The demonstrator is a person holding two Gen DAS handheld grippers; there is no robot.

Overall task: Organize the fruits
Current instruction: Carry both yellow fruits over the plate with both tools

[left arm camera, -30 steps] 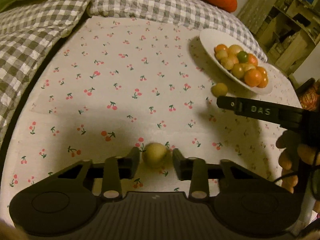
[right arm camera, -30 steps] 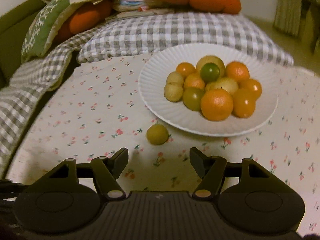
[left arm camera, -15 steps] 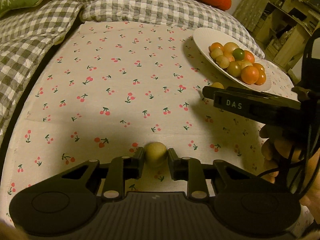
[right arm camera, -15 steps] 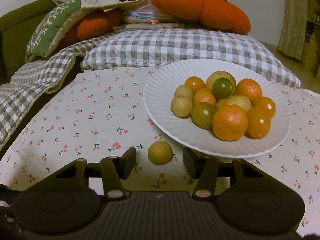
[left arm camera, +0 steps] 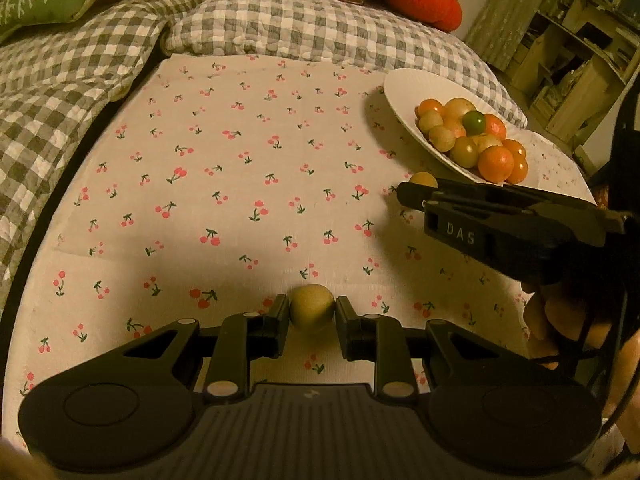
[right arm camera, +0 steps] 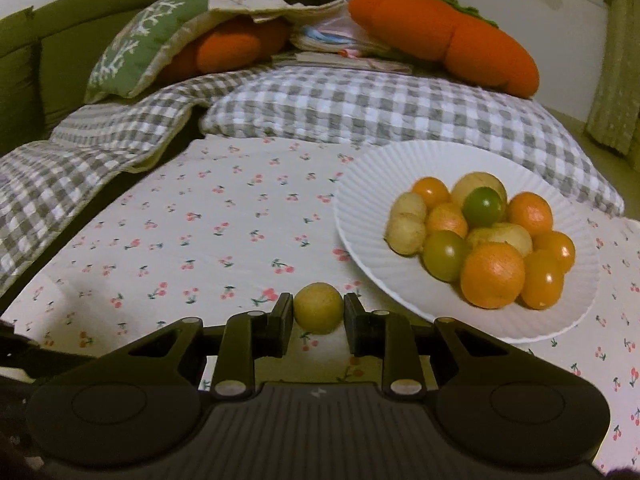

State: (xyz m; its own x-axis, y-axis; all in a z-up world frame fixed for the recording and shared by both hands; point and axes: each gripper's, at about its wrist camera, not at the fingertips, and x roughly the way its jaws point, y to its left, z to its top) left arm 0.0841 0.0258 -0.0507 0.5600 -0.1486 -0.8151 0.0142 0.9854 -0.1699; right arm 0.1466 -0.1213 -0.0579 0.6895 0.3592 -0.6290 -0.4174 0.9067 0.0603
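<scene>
Left gripper [left arm camera: 312,316] is pinched on a pale yellow fruit [left arm camera: 312,306], both pads against its sides, the fruit sitting on the cherry-print cloth [left arm camera: 224,200] near the cloth's front edge. Right gripper [right arm camera: 319,318] is clamped on a second, more golden fruit [right arm camera: 319,307], right up against the front-left rim of the plate [right arm camera: 360,184] — the plate sits toward the cloth's right edge.

What changed: a second ago the right jaws stood wide with that fruit lying loose ahead of them; now they've come in onto it and the fruit sits between the pads. The left one had already closed in on its fruit back then and has barely shifted since.

Looks: both fruits are small, round and matte, the left one paler, the right one a touch darker with a slightly rough skin. On the plate there's a heap of similar small fruit [right arm camera: 492,274] — orange ones, a few yellowish, a couple green.

In the left view the right gripper shows side-on, marked "DAS", with a hand [left arm camera: 552,316] behind it. Checked quilt [left arm camera: 320,28] along the cloth's back edge.
</scene>
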